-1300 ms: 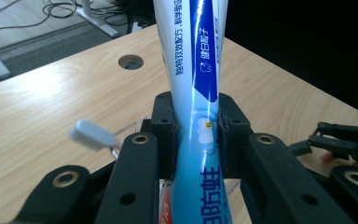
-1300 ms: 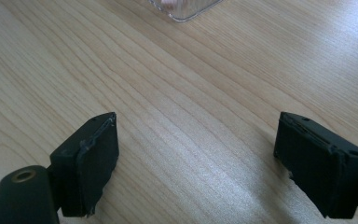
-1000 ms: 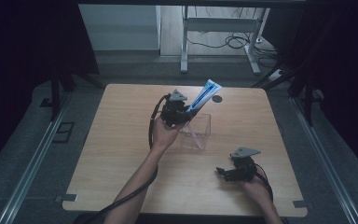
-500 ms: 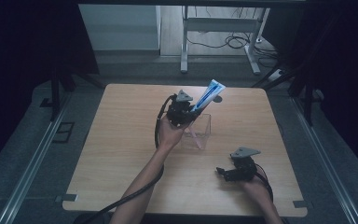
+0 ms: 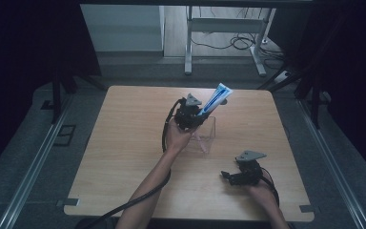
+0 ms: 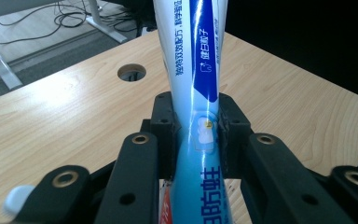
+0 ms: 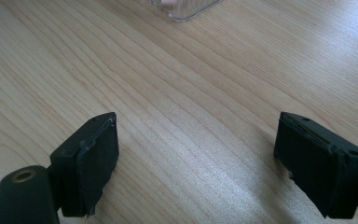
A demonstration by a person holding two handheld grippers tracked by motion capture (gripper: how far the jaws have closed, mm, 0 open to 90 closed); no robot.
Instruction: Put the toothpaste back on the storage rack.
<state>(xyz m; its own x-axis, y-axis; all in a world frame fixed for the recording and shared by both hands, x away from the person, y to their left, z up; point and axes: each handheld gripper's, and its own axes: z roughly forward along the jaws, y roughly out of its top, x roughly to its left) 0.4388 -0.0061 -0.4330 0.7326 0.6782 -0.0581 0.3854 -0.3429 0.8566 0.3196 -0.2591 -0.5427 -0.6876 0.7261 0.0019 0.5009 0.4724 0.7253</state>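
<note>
A blue-and-white toothpaste tube (image 5: pixel 214 100) (image 6: pixel 196 79) sticks up and to the right out of my left gripper (image 5: pixel 190 114) (image 6: pixel 196 126), whose pads press on both of its sides. The tube hangs over the near left rim of a clear plastic box (image 5: pixel 206 136) in the middle of the table; a corner of that box (image 7: pixel 184 9) shows at the top of the right gripper view. My right gripper (image 5: pixel 229 175) (image 7: pixel 196 158) rests low at the front right of the table, its jaws wide apart over bare wood with nothing between them.
The wooden table (image 5: pixel 124 143) has a round cable hole (image 6: pixel 131 72) near its far edge. Metal rails run along both sides of the table. A desk frame and cables (image 5: pixel 228 43) stand on the floor beyond the far edge.
My left gripper has carried the toothpaste tube a little to the right and slightly down, over the clear box. The right gripper has not moved.
</note>
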